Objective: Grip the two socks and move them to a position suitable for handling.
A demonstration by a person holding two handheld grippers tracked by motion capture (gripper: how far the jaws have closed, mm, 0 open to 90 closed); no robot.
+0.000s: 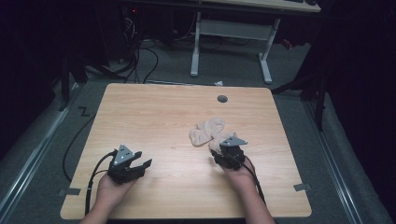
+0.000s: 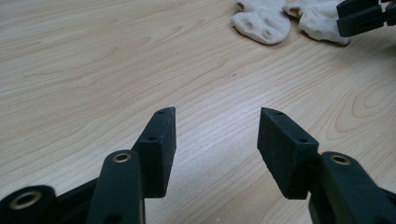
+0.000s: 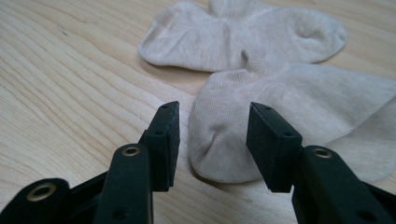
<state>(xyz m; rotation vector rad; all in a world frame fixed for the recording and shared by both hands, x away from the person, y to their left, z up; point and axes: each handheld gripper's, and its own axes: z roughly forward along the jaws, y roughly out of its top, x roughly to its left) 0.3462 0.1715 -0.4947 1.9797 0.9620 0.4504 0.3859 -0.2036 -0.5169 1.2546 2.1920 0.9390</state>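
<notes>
Left gripper [image 1: 140, 164]: resting low over bare wood at the near left of the table [image 1: 154, 116]; its jaws are standing wide apart with nothing between them, as the left gripper view is showing against plain wood grain.

Socks, far one [image 1: 208, 130]: lying flat right of the table's middle, its long axis running roughly across the table.

Socks, near one [image 1: 219, 141]: overlapping the far one and lying partly under the right gripper in the high view; in the right gripper view [image 3: 261, 116] its long axis is running from the rounded end by the jaws away toward the upper right.

Right gripper [image 1: 227, 148]: pointing away from the person at the near sock; the jaws are standing apart, and the sock's rounded end [image 3: 215, 144] is showing in the gap between them, with no pad pressing on cloth.

Deciding relation: the socks are lying just ahead of the right gripper and well apart from the left one, so the right hand is judged the nearer for a pick.

High view versus gripper views: the high view is giving the spacing of both hands; the right gripper view is revealing the overlap of the socks and the rounded end between the jaws; the left gripper view is catching both socks [image 2: 266, 21] far off, with the right gripper's jaw tips beside them.
</notes>
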